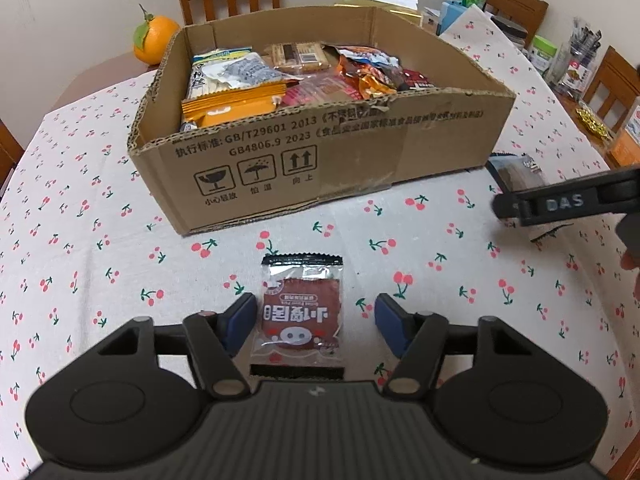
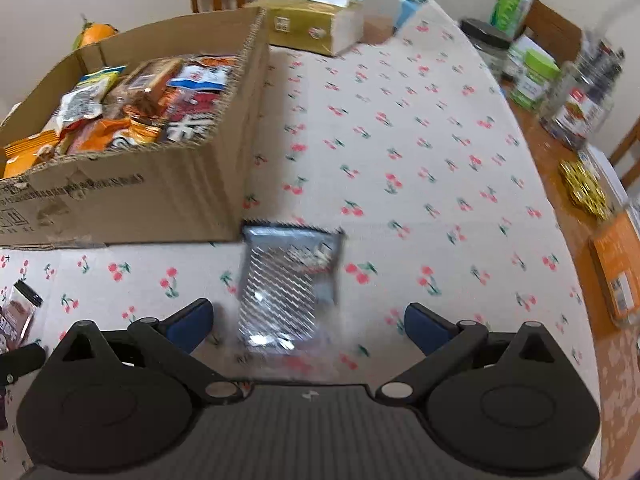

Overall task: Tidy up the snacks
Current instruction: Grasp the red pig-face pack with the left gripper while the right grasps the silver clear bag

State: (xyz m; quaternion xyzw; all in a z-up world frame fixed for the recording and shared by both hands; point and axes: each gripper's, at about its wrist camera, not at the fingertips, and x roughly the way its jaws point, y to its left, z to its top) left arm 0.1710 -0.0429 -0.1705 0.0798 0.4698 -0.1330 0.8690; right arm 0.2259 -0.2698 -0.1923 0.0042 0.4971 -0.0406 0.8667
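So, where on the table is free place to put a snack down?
Bare cloth lies right of the cardboard box, up to the jars, and left of the red packet. The box itself is crowded.

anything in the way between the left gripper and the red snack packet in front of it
Nothing visible. The red snack packet lies flat on the tablecloth, between the open fingers of the left gripper.

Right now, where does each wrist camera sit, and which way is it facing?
Left wrist: low over the table, facing the cardboard box; open left gripper straddles the red snack packet; the right gripper enters at the right edge.
Right wrist: right of the box, open right gripper over the silver packet.
Shared: box, orange, both packets, cherry tablecloth.
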